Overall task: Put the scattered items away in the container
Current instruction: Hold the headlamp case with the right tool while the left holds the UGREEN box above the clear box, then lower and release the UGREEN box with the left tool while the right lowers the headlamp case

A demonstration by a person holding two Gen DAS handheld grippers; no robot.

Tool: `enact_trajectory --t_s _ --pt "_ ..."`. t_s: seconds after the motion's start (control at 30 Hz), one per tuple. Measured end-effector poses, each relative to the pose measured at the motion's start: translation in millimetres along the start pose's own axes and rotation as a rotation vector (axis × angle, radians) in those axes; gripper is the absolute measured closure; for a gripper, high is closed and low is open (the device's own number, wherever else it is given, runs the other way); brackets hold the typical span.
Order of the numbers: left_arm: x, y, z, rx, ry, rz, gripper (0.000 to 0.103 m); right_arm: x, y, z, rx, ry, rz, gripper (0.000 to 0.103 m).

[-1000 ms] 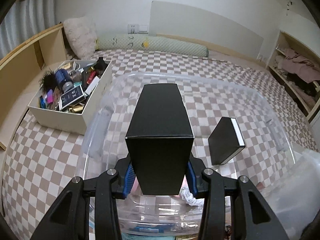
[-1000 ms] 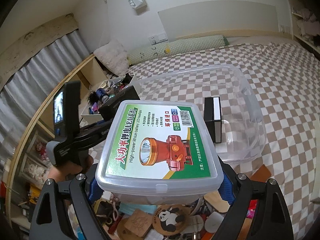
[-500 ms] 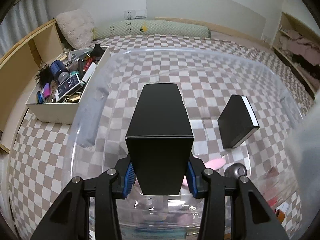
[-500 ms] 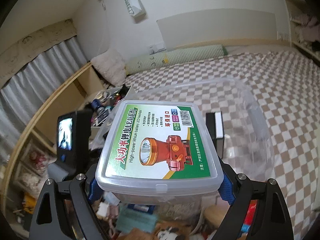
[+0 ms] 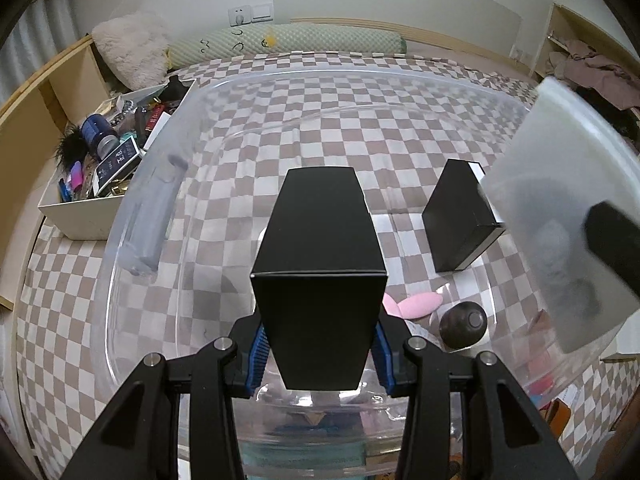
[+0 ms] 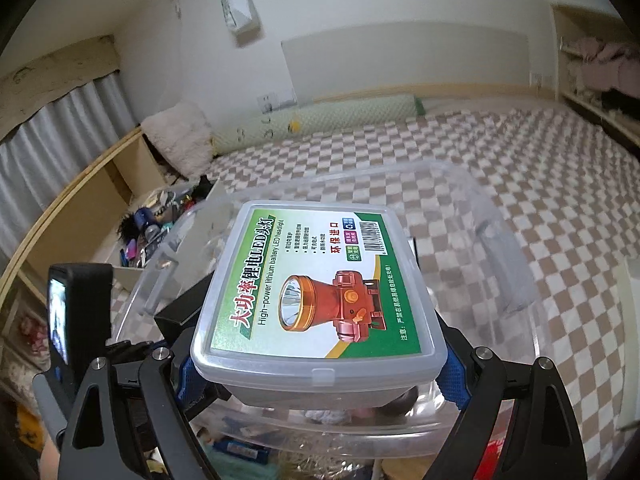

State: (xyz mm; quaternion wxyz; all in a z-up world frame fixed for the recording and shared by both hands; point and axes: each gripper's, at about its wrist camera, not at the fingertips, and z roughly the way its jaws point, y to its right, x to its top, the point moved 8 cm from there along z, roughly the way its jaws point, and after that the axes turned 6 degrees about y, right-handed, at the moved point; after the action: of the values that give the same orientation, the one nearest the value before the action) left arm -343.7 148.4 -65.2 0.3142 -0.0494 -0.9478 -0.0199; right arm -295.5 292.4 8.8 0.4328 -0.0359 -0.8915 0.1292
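Observation:
My left gripper is shut on a tall black box and holds it over the near part of a big clear plastic tub. Inside the tub lie a second black box, a pink item and a dark round object. My right gripper is shut on a clear plastic headlamp case with a green label, held over the tub's near rim. That case shows at the right in the left wrist view.
A white open box full of small items stands left of the tub on the checkered bed cover. A bolster and a fluffy pillow lie at the wall. Loose clutter shows below the tub's near edge.
Both grippers have moved forward over the tub. The headlamp case has come into the left wrist view at the right. The pink item and dark round object now show in the tub.

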Motion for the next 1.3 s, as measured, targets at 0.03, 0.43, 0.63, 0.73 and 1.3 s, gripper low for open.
enact_trajectory --t_s 0.03,0.43,0.63,0.73,1.3 --pt "0.0 0.2 -0.1 -0.003 -0.003 -0.001 0.06 -1.2 -0.1 1.8 -0.001 -0.006 -0.003 0.013" --pt "-2.8 2.3 1.2 -0.012 -0.025 0.001 0.06 -13.2 1.2 18.9 -0.087 -0.028 -0.073 0.013" --pt "-2.7 2.7 0.6 -0.008 -0.024 0.006 0.06 -19.9 -1.5 22.0 -0.103 -0.078 -0.114 0.013" --pt "-3.0 3.0 -0.1 -0.007 -0.022 0.005 0.059 -21.5 -3.2 21.2 -0.111 -0.099 -0.127 0.013" --pt "-0.2 -2.2 -5.3 0.0 -0.005 -0.042 0.032 -29.0 10.1 33.7 -0.156 -0.154 -0.098 0.012"
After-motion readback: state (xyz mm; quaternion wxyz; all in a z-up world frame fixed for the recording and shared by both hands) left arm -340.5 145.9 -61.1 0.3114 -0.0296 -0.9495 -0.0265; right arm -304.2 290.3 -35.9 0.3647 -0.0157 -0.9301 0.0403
